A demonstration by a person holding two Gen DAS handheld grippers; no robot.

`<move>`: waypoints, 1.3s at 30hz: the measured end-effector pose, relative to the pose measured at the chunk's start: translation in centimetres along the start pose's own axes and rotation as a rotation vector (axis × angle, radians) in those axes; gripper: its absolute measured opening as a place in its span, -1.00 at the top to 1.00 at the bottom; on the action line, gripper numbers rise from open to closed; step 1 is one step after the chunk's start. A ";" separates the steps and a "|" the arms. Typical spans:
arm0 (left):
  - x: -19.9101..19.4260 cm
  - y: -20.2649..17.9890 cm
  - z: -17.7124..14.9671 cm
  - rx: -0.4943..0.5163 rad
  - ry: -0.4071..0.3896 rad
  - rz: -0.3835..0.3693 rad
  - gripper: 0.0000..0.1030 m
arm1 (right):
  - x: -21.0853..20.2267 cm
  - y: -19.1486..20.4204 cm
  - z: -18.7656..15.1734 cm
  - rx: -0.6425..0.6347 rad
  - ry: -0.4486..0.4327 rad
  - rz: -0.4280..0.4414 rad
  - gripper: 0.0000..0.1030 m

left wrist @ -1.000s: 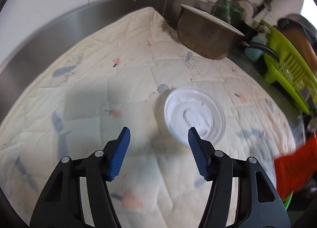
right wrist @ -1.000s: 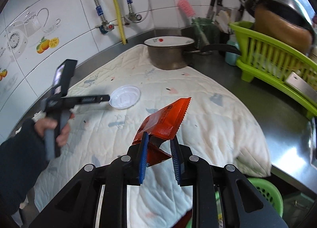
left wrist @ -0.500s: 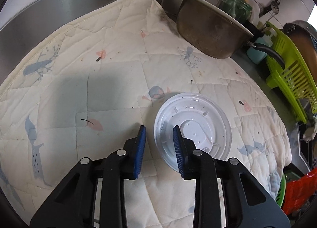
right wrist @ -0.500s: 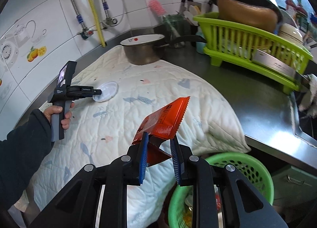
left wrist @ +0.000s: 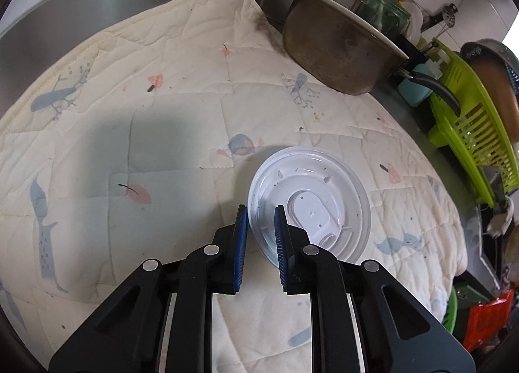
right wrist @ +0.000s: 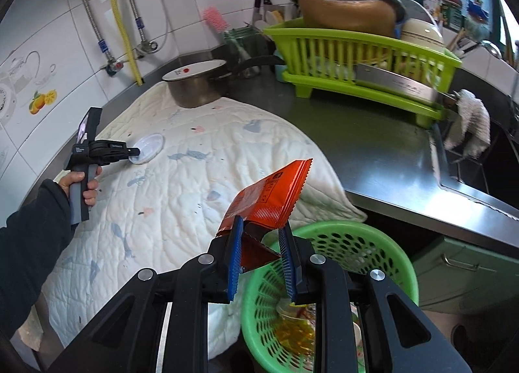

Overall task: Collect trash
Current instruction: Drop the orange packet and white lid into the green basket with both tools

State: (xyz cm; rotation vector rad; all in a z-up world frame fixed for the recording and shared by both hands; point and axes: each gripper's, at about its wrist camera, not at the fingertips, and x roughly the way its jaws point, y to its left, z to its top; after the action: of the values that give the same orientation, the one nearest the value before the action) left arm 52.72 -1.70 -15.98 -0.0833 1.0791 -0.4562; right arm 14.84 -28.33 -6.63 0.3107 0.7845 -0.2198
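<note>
Lid (left wrist: 311, 207) between left gripper (left wrist: 261, 243) fingers: glossy translucent plastic. Beneath it, quilt (left wrist: 162, 133): matt stitched cloth. Pot (left wrist: 337, 58) ahead: dull tarnished metal

The left gripper (left wrist: 261, 220) has moved forward and closed its jaws on the rim of the white plastic lid (left wrist: 311, 203). The right gripper (right wrist: 261, 237) has carried the orange wrapper (right wrist: 271, 191) above the green basket (right wrist: 373, 243).

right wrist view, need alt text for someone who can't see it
The right gripper pinches an orange snack wrapper above a green mesh basket that already holds trash. Behind, the left gripper clamps a white plastic lid on a quilted cloth.
</note>
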 end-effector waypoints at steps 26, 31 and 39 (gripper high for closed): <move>-10.4 -5.2 -9.4 -0.018 -0.102 -0.173 0.92 | 0.9 -5.9 -5.0 -0.115 0.082 -0.181 0.57; -12.6 -8.5 -12.5 0.005 -0.110 -0.215 0.93 | 2.0 -8.0 -6.5 -0.117 0.133 -0.197 0.57; -13.9 -15.4 -17.8 0.084 -0.088 -0.295 0.93 | 1.7 -10.6 -8.0 -0.108 0.143 -0.204 0.37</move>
State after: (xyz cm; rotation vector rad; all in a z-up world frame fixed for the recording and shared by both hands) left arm 27.04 -7.41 -8.55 -0.1880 0.9631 -0.7566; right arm 7.52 -35.51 -15.25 0.1448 0.9674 -0.3480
